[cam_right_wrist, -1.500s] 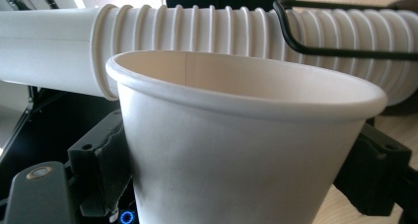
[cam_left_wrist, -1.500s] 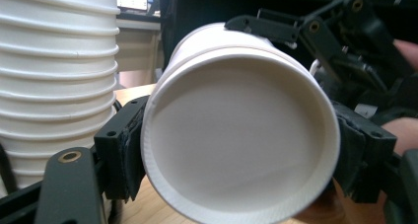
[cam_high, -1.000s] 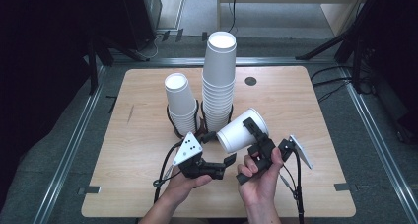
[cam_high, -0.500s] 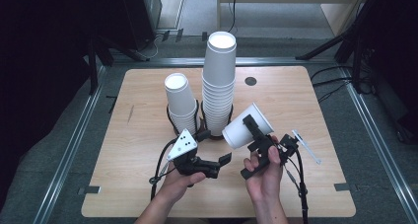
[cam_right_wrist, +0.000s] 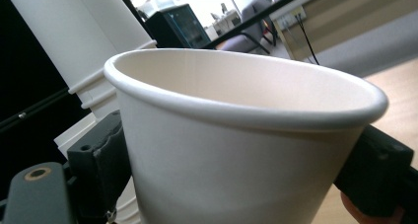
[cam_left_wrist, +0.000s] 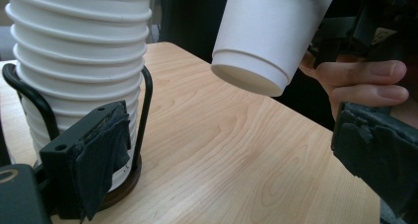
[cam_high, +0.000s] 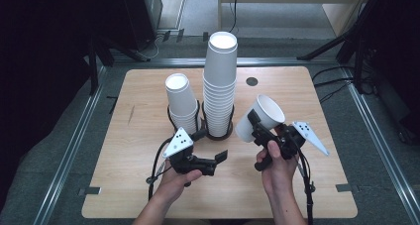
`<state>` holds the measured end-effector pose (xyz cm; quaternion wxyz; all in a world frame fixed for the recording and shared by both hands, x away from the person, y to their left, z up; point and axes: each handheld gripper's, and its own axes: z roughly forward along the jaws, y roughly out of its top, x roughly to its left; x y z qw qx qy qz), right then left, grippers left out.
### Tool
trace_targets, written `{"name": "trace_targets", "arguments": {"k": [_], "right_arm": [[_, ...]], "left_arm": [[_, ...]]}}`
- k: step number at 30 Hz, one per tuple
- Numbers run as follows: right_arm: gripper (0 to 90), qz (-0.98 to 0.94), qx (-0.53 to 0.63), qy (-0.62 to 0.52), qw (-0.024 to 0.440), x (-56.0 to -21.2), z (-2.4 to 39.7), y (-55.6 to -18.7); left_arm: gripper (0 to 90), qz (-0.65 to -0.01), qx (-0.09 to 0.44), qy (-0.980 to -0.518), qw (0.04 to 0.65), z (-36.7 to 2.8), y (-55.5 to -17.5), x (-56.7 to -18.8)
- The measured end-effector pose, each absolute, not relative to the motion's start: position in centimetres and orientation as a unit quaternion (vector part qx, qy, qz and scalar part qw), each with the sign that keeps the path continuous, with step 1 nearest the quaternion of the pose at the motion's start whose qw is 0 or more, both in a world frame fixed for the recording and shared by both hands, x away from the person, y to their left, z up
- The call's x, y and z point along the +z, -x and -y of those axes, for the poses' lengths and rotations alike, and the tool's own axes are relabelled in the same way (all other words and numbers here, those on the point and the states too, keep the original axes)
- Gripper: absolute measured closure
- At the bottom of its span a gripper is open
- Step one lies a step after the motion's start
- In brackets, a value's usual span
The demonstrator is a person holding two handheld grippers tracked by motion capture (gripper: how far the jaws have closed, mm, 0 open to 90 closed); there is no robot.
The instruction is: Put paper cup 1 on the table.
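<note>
Since the earlier frame the single paper cup is sitting higher and farther right, clear of the tall stack, and the left claw, which was nearly touching the right one, is now standing apart from it with its jaws spread. The cup is hanging in the air above the surface, tilted with its open mouth facing up and to the right and its base pointing down toward the left. The right claw is gripping it across the side wall, one black jaw on each flank, as the right gripper view shows; its jaws have just been easing slightly apart, yet the cup is sitting between them and touching both. The left claw is holding nothing, its jaws wide, having just been opening; in the left gripper view the cup's base is hovering beyond them. Just left of the cup, the tall stack of cups is standing upright in a black wire holder. Beside it, the shorter stack of cups is leaning a little in its own holder.
</note>
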<state>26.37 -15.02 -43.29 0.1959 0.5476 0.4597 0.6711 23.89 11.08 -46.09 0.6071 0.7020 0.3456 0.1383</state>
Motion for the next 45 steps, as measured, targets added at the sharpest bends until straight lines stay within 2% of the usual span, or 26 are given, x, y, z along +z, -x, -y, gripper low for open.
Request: {"name": "trace_targets", "arguments": {"k": [20,38,45], "right_arm": [[12.6,-0.491,0.601,-0.476,0.413,-44.9,15.3,-29.6],[12.8,-0.506,0.571,-0.469,0.445,-47.7,16.5,-33.7],[12.8,-0.512,0.558,-0.477,0.446,-49.2,17.1,-35.5]], "left_arm": [[1.8,-0.367,0.146,-0.691,0.606,-12.2,-24.5,-46.0],[1.8,-0.372,0.150,-0.689,0.604,-12.4,-24.6,-46.0],[1.8,-0.367,0.171,-0.697,0.592,-11.9,-24.3,-46.0]]}}
